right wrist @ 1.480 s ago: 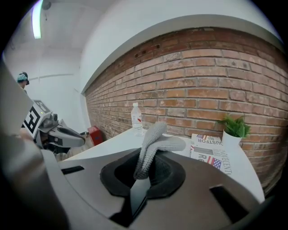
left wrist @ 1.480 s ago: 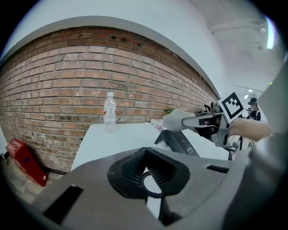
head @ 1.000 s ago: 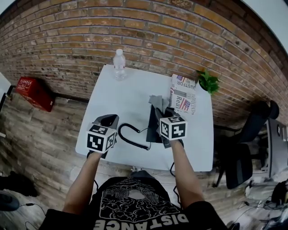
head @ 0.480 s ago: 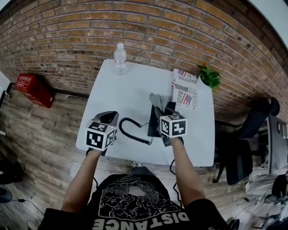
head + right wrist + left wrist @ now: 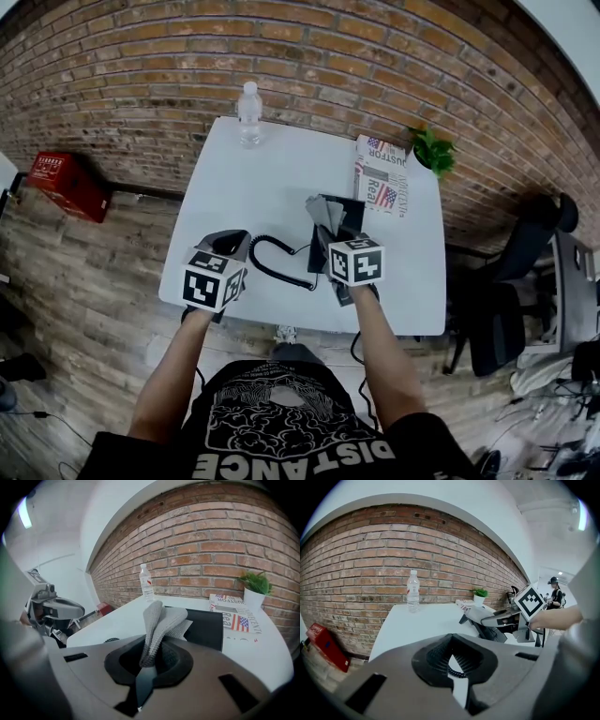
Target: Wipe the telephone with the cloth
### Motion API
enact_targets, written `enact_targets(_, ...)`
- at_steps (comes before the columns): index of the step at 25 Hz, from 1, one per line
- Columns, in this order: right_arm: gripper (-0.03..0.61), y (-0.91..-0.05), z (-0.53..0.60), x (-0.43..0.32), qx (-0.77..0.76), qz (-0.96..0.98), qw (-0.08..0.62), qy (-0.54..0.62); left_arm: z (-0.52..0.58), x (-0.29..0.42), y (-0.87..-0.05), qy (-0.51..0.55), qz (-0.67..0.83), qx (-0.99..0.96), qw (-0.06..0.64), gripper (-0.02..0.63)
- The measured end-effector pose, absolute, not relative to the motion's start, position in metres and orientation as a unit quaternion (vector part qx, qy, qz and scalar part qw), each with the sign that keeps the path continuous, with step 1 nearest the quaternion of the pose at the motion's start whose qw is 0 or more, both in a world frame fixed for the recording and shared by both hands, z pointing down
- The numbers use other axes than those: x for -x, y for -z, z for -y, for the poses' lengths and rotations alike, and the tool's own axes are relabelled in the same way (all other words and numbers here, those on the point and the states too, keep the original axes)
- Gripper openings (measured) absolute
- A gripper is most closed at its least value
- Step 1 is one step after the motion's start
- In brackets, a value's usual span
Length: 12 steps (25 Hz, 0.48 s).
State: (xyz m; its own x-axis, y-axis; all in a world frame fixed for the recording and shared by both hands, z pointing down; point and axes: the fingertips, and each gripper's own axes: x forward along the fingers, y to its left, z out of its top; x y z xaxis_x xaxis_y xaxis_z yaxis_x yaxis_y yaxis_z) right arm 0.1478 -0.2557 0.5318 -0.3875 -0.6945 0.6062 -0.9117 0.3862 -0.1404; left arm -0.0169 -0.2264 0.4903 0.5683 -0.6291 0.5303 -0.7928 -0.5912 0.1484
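Observation:
The black telephone base [image 5: 345, 216] sits right of centre on the white table [image 5: 262, 178] and also shows in the right gripper view [image 5: 206, 626]. My right gripper [image 5: 332, 236] is shut on a grey cloth [image 5: 323, 210], which stands up from its jaws [image 5: 159, 620] over the base's near edge. The coiled cord [image 5: 277, 268] runs from the base to my left gripper [image 5: 230, 247], low over the table's front left. Its jaws are shut, apparently on the handset, which is hidden beneath them. Only the cord [image 5: 453, 667] shows in the gap.
A water bottle [image 5: 248, 114] stands at the table's far edge. A folded newspaper [image 5: 380, 183] and a small potted plant [image 5: 433, 152] are at the far right. On the floor are a red crate [image 5: 64, 183] to the left and a black office chair [image 5: 511, 300] to the right.
My right gripper, still holding the cloth, has shifted slightly over the telephone base. The left gripper has stayed where it was at the cord's end.

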Motion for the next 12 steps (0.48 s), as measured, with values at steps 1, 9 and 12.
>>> enact_targets(1,0.011,-0.533,0.253,-0.146,-0.502,0.799,0.233,-0.235,0.224,0.018,-0.491,-0.217,0.411,-0.865,0.189,0.006)
enact_targets(9,0.011,-0.545,0.227,-0.142,-0.5,0.795,0.236,-0.252,0.208,0.027,-0.496,-0.219,0.41,-0.864,0.194,0.006)
enact_targets(12,0.011,-0.55,0.217,-0.141,-0.5,0.792,0.238,-0.256,0.201,0.026,-0.497,-0.22,0.405,-0.866,0.193,0.006)
